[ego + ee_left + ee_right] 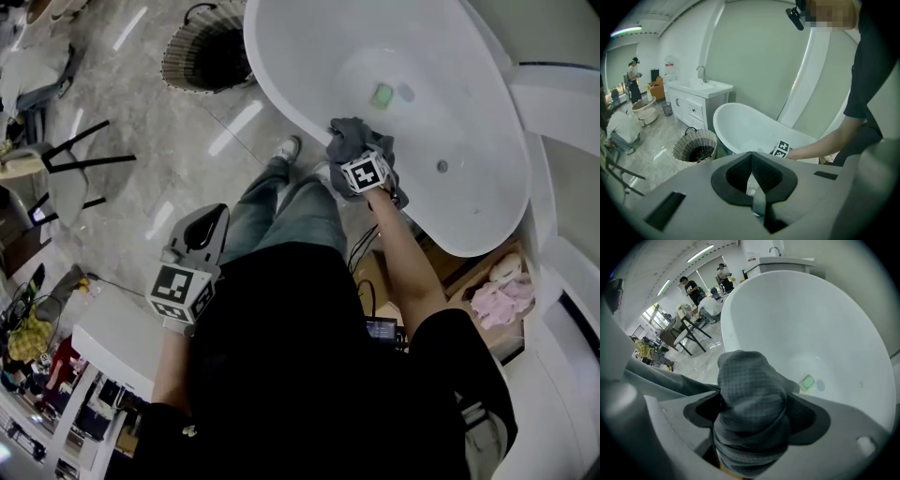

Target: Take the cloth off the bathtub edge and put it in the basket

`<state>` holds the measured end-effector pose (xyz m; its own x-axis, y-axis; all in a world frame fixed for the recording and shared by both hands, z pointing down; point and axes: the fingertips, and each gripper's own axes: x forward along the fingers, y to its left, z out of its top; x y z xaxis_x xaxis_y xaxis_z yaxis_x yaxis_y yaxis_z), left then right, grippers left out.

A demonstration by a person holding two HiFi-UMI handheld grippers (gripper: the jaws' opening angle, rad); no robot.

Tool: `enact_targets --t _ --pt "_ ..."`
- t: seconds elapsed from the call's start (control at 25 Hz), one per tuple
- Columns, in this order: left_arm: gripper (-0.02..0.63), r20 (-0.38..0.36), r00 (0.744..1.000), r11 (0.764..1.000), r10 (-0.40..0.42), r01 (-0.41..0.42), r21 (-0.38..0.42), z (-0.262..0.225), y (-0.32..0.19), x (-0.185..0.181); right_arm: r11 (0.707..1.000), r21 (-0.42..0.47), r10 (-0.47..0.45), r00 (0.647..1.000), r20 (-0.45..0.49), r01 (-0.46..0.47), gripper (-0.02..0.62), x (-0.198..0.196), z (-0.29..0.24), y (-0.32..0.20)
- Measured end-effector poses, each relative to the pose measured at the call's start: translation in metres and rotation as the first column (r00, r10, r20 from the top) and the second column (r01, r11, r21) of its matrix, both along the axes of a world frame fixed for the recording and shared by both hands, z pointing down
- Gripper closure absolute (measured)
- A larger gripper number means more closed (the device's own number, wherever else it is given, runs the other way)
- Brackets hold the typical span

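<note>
A grey cloth [349,138] lies bunched on the bathtub [281,89] edge. The right gripper [750,423] straddles it, jaws wide apart, not squeezing. It should close low on the thick fold, then lift toward the basket [202,56]. The left gripper [753,185] hangs aside, closed and empty.

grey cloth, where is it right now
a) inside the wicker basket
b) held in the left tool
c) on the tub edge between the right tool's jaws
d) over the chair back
c: the grey cloth sits bunched on the rim of the bathtub with the right tool set around it, jaws wide, and the basket stands apart from it.
</note>
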<state>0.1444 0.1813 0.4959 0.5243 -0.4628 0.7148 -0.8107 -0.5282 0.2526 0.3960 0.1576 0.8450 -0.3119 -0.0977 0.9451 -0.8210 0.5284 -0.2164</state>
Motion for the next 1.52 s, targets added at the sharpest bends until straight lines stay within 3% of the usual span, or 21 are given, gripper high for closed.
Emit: enact_targets --t 0.2,0.32,0.6,0.84,1.12,1.52 --pt "0.594 -0.003 1.0 1.0 0.009 -0.009 0.001 -0.001 0.002 0.004 0.999 -0.008 -0.042 0.999 -0.017 0.042 0.167 -0.004 0.011 0.0" --pt "0.594 0.001 1.0 1.0 0.026 -0.026 0.011 -0.003 0.001 0.008 0.997 0.002 -0.073 0.997 -0.029 0.073 0.261 -0.004 0.005 -0.003" --pt "0.594 0.002 0.999 0.999 0.044 -0.044 0.025 -0.01 0.002 0.013 0.992 0.02 -0.125 0.991 -0.049 0.126 0.355 -0.007 -0.012 -0.002" --pt "0.594 -0.02 0.999 0.998 0.041 -0.04 0.041 -0.018 -0.004 0.015 0.996 0.02 -0.089 0.996 -0.03 0.089 0.491 -0.005 -0.035 -0.002" --pt "0.594 -0.043 0.998 0.997 0.039 -0.036 0.068 -0.028 -0.013 0.014 0.997 0.071 -0.038 0.999 0.019 0.037 0.502 -0.012 -0.072 0.002" --pt "0.594 -0.079 0.996 0.99 0.042 -0.031 0.137 -0.057 -0.032 0.008 0.982 0.18 0.036 0.988 0.153 -0.064 0.505 -0.033 -0.178 -0.012"
